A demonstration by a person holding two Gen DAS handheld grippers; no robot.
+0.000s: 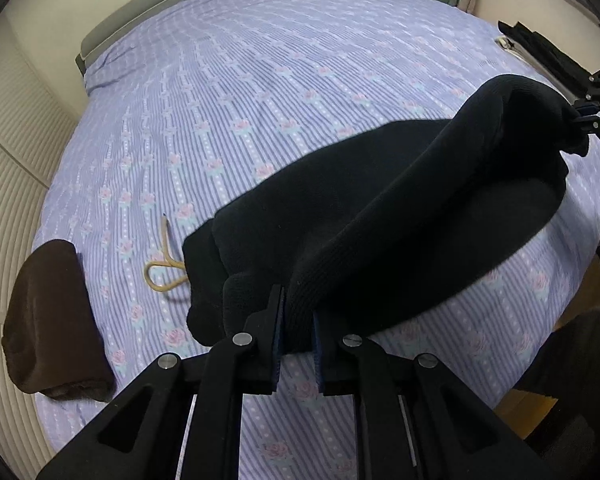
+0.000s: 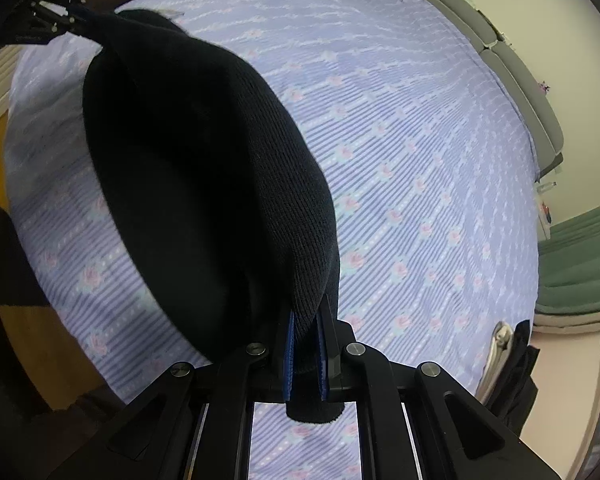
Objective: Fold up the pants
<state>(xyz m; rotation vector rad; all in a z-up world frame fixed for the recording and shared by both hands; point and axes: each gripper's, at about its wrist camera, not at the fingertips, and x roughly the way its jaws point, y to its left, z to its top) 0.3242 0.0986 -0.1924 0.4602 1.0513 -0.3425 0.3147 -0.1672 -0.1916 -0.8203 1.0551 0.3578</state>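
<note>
The black pants [image 1: 380, 208] hang lifted over the bed [image 1: 260, 80], stretched between the two claws: left claw [image 1: 298, 312] clamped on one end, right claw [image 2: 306, 332] clamped on the other.

Right claw [image 2: 305, 354] clamped on black pants [image 2: 204, 184], stretched above striped bedsheet [image 2: 420, 152].

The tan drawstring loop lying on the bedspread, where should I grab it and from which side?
Grip the rounded end of the tan drawstring loop from above. It lies flat and bare on the bedspread, left of the black pants, whereas its other end runs under the fabric.
</note>
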